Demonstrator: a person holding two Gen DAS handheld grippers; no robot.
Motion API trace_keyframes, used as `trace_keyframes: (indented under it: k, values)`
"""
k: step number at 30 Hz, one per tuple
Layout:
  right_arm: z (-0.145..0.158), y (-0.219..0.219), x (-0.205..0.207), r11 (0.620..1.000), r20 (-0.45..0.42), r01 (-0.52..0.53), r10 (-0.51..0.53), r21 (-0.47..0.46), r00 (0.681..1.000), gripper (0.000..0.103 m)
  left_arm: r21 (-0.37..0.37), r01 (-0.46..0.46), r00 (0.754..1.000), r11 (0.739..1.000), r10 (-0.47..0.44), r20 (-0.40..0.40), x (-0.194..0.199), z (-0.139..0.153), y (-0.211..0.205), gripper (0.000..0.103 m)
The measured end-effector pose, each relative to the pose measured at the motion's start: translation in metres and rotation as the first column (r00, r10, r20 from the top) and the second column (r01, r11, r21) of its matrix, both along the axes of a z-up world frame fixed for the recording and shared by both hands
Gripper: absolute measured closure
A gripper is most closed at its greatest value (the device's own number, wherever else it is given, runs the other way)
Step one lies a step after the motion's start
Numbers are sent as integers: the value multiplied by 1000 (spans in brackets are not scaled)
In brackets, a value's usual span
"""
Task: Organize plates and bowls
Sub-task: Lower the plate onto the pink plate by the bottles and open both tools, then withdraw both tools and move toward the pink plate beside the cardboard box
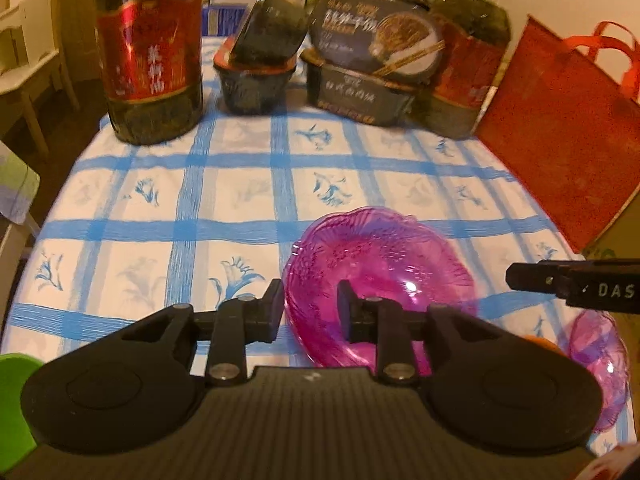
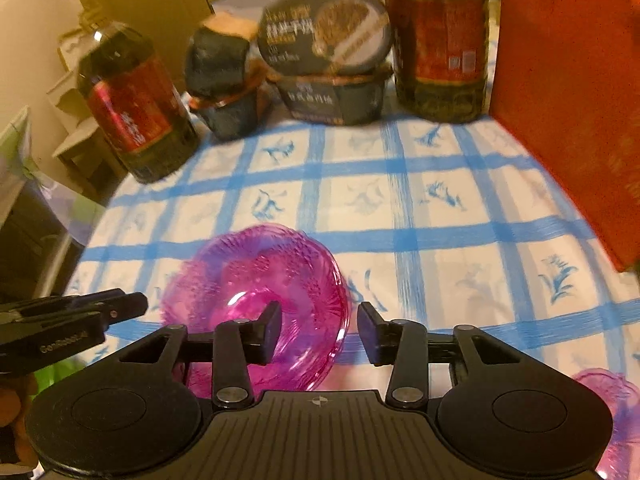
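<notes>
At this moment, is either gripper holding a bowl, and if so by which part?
The left gripper straddles the pink bowl at its near rim, though whether it pinches cannot be told. The right gripper is open and holds nothing.

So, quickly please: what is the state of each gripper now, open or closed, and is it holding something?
Left gripper: open, its fingers astride the rim of the translucent pink plastic bowl, not clamped.
Right gripper: open, likewise astride that bowl's rim.

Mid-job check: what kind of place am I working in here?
Most likely a home dining table: a blue-checked tablecloth, big cooking-oil bottles and packaged instant-food tubs at the back, and a pink glass bowl in front of both open grippers.
</notes>
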State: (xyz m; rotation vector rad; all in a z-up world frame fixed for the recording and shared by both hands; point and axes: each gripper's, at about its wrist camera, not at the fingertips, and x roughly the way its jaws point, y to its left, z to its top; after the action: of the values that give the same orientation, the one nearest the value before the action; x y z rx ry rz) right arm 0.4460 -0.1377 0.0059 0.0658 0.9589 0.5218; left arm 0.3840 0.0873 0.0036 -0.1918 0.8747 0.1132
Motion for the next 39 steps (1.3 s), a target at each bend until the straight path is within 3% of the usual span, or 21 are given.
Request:
trace_keyframes:
  k: [5,12,20,27,39]
  values:
    - [26,-19,-40,1000,31,24,-24,-3,999,46,-21,10,999,1000,-9,39,-33,22,-17,69]
    - [42,-58,-106,997,22,59,-60,43,998,29,-7,34,994,999,-33,108,-96,49,-46,43]
    - [37,-106,-185,987,2,139,-140,75,990,26,27,20,989,999,-23,145,-169,56,-73,24]
    - [22,-147,-243,971,-49,233,-230,55,972,26,33,55,986,998,-60,155,-215,49,-99,22]
    - [15,-191,-299,945,-9,327,-327,18,945,26,-37,72,987,997,-66,145,-264,35,-135,20]
